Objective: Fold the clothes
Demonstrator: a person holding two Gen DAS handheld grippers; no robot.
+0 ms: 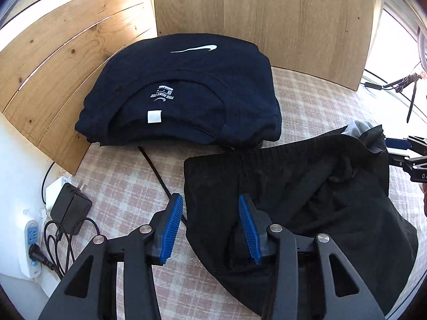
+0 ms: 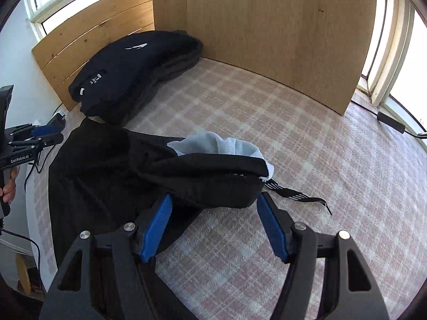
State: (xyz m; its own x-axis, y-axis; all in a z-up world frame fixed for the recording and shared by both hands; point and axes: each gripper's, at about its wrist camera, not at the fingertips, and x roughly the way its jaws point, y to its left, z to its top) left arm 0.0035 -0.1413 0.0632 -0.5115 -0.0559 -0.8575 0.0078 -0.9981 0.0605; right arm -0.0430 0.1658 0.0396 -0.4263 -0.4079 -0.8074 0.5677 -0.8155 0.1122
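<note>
Both jaws stand wide, holding nothing: left gripper [image 1: 210,200] over the black shorts' [image 1: 307,200] corner, right gripper [image 2: 214,200] at their waistband. Shorts lie crumpled beside the folded navy stack [image 1: 181,93]. Pinching one layer only would skew the fold; the drawstring [image 2: 299,197] may snag.

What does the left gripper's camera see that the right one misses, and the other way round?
Only the left wrist view shows the black charger and the white power strip at the bed's edge. Only the right wrist view shows the black shorts' drawstring and pale lining. Both share the folded navy stack, the plaid cover and the wooden boards; both grippers are open.
</note>
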